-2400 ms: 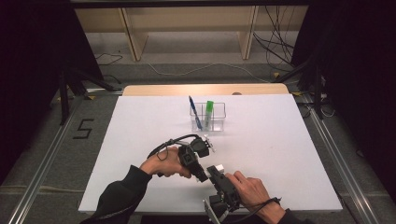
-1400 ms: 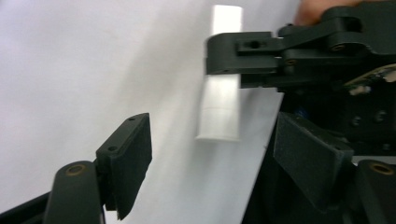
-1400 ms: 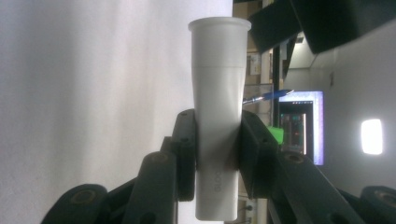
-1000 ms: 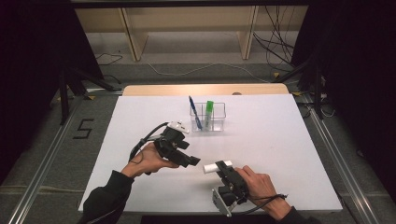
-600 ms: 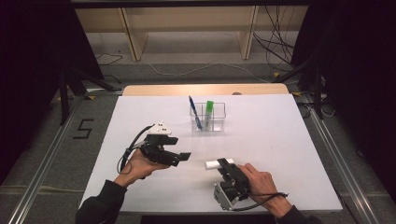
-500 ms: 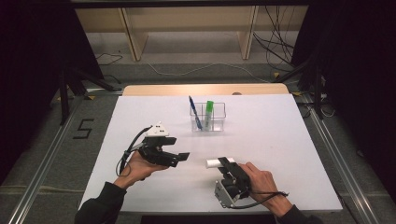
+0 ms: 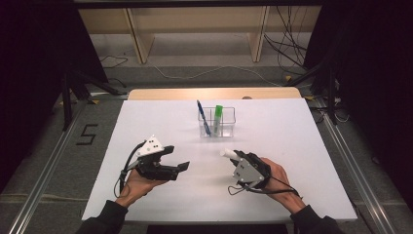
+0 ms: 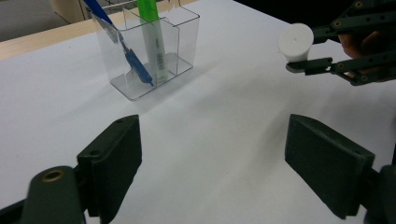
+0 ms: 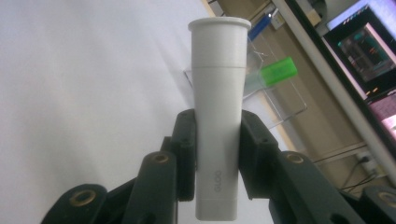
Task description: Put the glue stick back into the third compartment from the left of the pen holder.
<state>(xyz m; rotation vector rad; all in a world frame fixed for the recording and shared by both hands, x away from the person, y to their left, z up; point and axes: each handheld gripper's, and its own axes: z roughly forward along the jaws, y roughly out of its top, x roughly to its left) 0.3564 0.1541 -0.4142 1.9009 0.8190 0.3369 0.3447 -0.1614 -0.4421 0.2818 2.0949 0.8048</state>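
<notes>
A white glue stick (image 9: 218,93) stands between the jaws of my right gripper (image 9: 217,122), which is shut on its lower half. From above, the right gripper (image 7: 235,157) hovers over the near right of the white table (image 7: 302,146), with the glue stick (image 7: 226,153) pointing left and away. My left gripper (image 7: 178,157) is at the near left, and its jaws have just been opening. In its own view the left gripper (image 8: 219,163) stands open with bare table between the pads. Beyond it are the glue stick (image 8: 295,42) and the right gripper's jaws.
A clear two-compartment holder (image 7: 228,127) stands at the table's middle back. A blue pen (image 7: 202,117) leans in its left compartment and a green marker (image 7: 217,117) stands beside it. The holder (image 8: 173,51) is ahead of the left gripper. Wooden shelving and cables lie beyond the table.
The two grippers have drawn apart: the left moved left and lower with its jaws wider, and the right carried the glue stick away from the near edge.
</notes>
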